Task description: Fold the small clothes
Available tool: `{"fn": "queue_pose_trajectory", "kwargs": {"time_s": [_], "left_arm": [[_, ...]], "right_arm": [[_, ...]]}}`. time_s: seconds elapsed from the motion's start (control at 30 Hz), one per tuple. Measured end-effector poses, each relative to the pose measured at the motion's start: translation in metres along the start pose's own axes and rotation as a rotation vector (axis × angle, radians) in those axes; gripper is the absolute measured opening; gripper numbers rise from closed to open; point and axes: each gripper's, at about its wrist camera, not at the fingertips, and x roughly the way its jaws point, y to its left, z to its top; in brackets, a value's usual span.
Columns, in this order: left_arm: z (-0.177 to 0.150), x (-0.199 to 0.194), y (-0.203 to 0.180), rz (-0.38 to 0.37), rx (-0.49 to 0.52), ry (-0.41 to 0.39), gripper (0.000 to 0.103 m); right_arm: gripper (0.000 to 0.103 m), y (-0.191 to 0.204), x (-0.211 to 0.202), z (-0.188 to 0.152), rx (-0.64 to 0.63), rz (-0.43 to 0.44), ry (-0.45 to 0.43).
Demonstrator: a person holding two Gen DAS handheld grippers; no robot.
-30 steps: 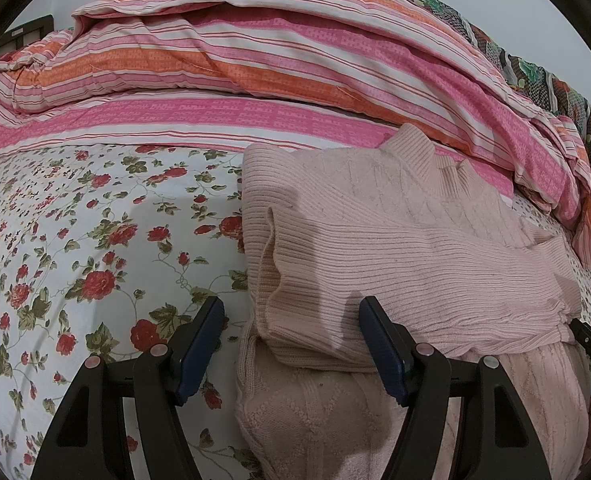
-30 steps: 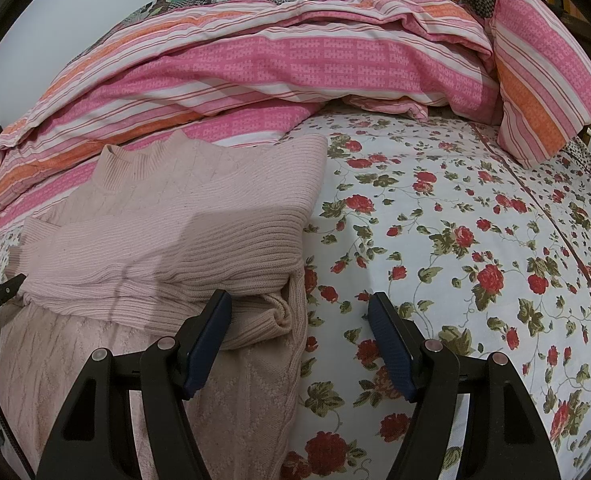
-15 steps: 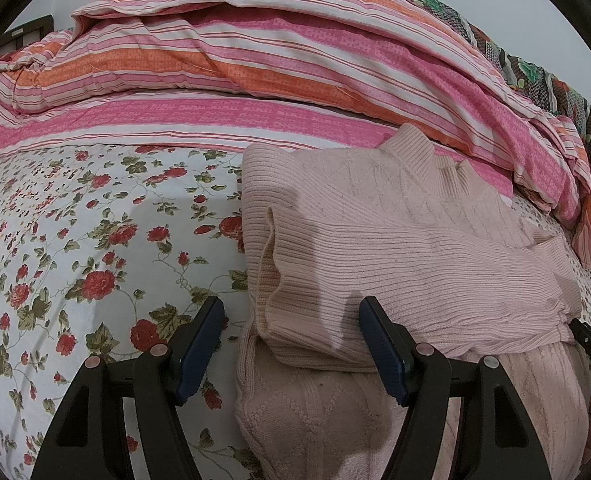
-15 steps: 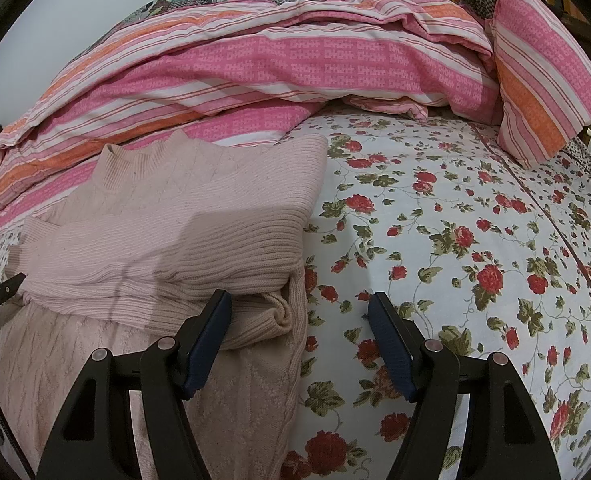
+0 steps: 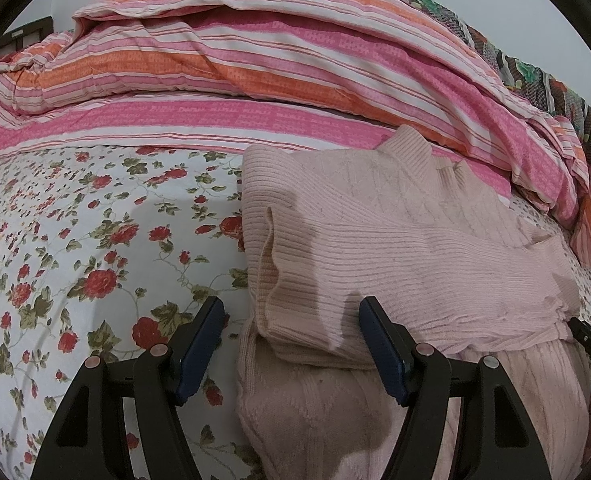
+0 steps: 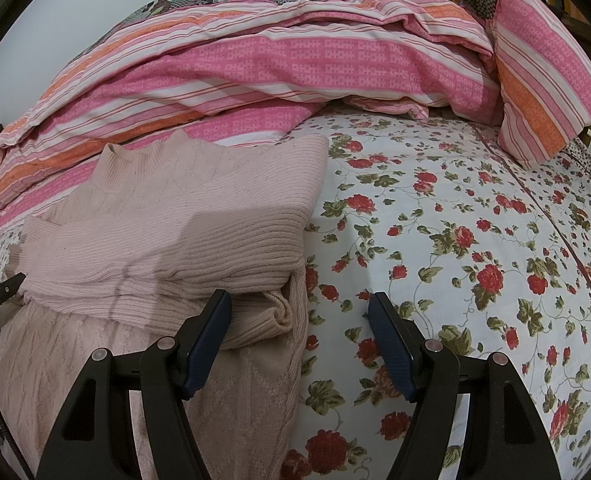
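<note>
sweater: pink knit sweater (image 5: 395, 248) lies on the bed, collar toward the duvet, both sleeves already folded across the chest; lower body not yet folded up.
sleeve cuffs: left cuff (image 5: 279, 280) sits at the sweater's left edge, right cuff (image 6: 275, 312) bunched at its right edge; both loose, a bit rumpled.
left gripper: left gripper (image 5: 291, 344) hovers over the sweater's left edge, jaws wide, nothing between the pads pressed; cuff just ahead of the gap.
right gripper: right gripper (image 6: 299, 340) hovers over the right edge, jaws wide, holding nothing; left finger over knit, right finger over bare sheet.
change: none. Both views match the earlier frames; sweater, grippers and jaw gap unchanged. Reads as a pause between folds.
meaning for task: sleeve stage looks done; my guess is the next step is grabbing the hem on both sides and folding it up toward the collar.
risk: bunched right cuff may slip out when the hem is lifted.
bed: floral sheet (image 6: 455, 260) flat around the sweater.
duvet: striped pink-orange duvet (image 5: 295, 80) heaped behind, touching the collar.
</note>
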Motion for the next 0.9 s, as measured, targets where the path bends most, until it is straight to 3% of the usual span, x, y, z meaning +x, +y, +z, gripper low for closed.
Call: {"fn": "queue_pose_trajectory", "kwargs": {"time_s": [0.3,0.4,0.57,0.7,0.8,0.9], "left_arm": [[-0.011,-0.012,0.004,-0.028,-0.001,-0.015,0.069],[-0.018,-0.017,0.006,-0.034,0.009,-0.012,0.07],[-0.038,-0.031,-0.007,0.064,0.111,-0.023,0.071],[-0.059,-0.05,-0.011,0.07,0.137,-0.048,0.071],[-0.079,-0.07,-0.004,0.037,0.075,-0.073,0.071],[-0.099,-0.09,-0.002,0.004,0.058,-0.1,0.07]], "right_arm": [[0.07,0.0,-0.007,-0.001,-0.005,0.044,-0.011],[0.063,0.002,-0.011,-0.001,-0.023,0.053,-0.025],[0.062,0.014,-0.029,-0.003,-0.087,0.069,-0.081],[0.062,0.024,-0.044,-0.007,-0.134,0.087,-0.119],[0.044,0.029,-0.053,-0.014,-0.166,0.115,-0.132],[0.039,0.034,-0.054,-0.022,-0.198,0.122,-0.117]]}}
